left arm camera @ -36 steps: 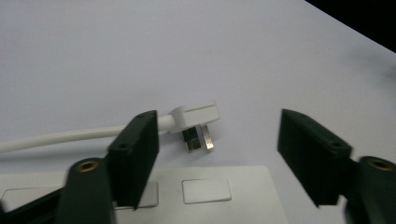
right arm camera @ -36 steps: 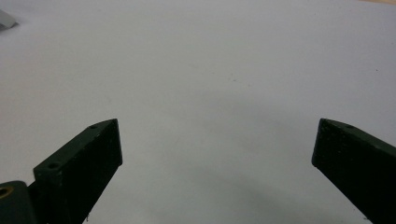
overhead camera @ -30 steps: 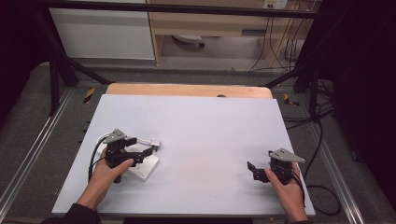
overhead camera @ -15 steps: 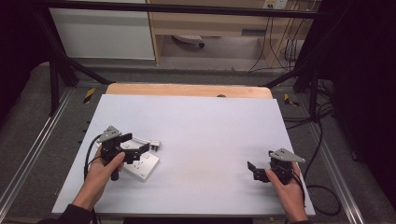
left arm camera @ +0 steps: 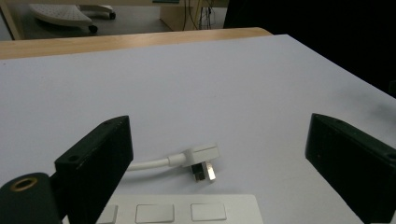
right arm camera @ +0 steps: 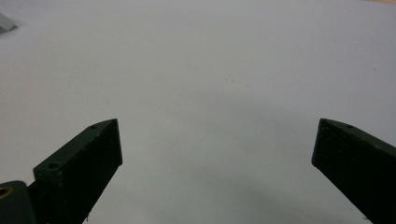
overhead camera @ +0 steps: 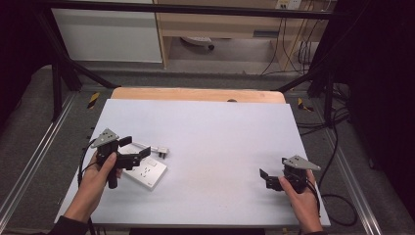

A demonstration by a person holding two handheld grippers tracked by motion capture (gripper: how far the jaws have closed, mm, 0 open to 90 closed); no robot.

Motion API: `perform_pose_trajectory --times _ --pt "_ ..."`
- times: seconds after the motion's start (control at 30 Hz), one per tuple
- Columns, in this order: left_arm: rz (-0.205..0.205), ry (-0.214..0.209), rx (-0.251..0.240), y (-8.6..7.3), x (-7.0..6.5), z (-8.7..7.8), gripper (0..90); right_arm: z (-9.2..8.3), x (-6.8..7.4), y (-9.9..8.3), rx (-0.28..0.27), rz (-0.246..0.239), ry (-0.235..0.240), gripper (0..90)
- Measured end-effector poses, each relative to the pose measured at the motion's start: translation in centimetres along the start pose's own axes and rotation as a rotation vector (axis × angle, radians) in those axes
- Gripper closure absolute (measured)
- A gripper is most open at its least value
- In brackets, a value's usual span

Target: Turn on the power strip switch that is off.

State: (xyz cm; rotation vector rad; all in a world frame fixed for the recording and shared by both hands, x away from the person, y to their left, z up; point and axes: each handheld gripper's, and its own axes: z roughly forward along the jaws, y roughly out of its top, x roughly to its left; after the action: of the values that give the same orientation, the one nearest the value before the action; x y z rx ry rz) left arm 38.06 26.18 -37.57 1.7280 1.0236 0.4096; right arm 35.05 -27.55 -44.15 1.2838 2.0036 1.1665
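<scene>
White power strip (overhead camera: 146,172) lies flat on the counter (overhead camera: 215,132), over at the near left, angled a little. Its plug (left arm camera: 201,162) sits on the counter just beyond it, prongs toward the strip, short white cord (left arm camera: 148,164) trailing off to the side. Left claw (overhead camera: 131,149) hangs right over the strip's far end, released, jaws spread wide with nothing between them; in the left gripper view the plug shows in the gap between the 2 jaws and the strip's 3 sockets line the bottom edge. Left hand (overhead camera: 100,172) grips the handle. Well apart, at the near right, the right claw (overhead camera: 265,179) is released too, jaws wide over bare counter, right hand (overhead camera: 299,191) behind it.
</scene>
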Motion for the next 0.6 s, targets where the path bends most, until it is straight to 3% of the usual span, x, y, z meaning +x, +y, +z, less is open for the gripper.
perform_pose_trajectory --times 0.3,0.6 --pt "0.019 0.023 -0.007 0.0 0.3 -2.5 7.9 0.2 0.0 0.1 -0.001 -0.001 0.003 2.2" --pt "0.026 0.044 -0.011 -1.6 0.9 -4.7 7.9 0.2 0.0 0.1 -0.001 0.002 -0.008 2.2"
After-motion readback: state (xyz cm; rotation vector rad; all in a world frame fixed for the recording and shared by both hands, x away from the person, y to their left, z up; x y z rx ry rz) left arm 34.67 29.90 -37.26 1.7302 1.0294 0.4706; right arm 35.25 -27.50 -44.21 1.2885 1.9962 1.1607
